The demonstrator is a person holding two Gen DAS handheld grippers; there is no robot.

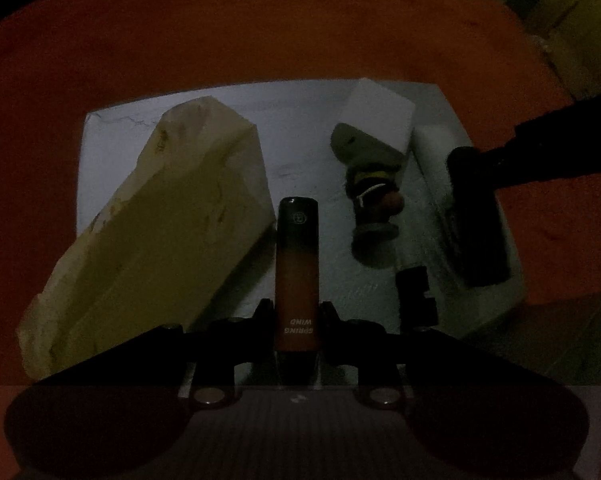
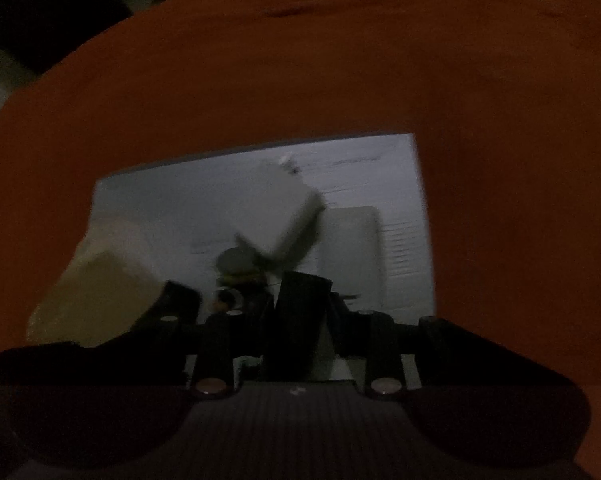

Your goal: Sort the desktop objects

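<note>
Left tool (image 1: 296, 320) clenched on a slim tube, black at its far end fading to orange, lettered "SPRING WIND" (image 1: 297, 264); tube points away from the camera over a white open box (image 1: 112, 136) on an orange-red tabletop (image 1: 260, 32). Inside the box: crumpled yellow bag (image 1: 152, 240) at left, small figurine (image 1: 374, 184) and white cube (image 1: 380, 116) at right. Right tool (image 2: 296, 320) grips a dark flat object (image 2: 300, 312), identity unclear in dim, blurred view, above the same box. Black bar-shaped item (image 1: 478, 216) sits on the box's right edge.
</note>
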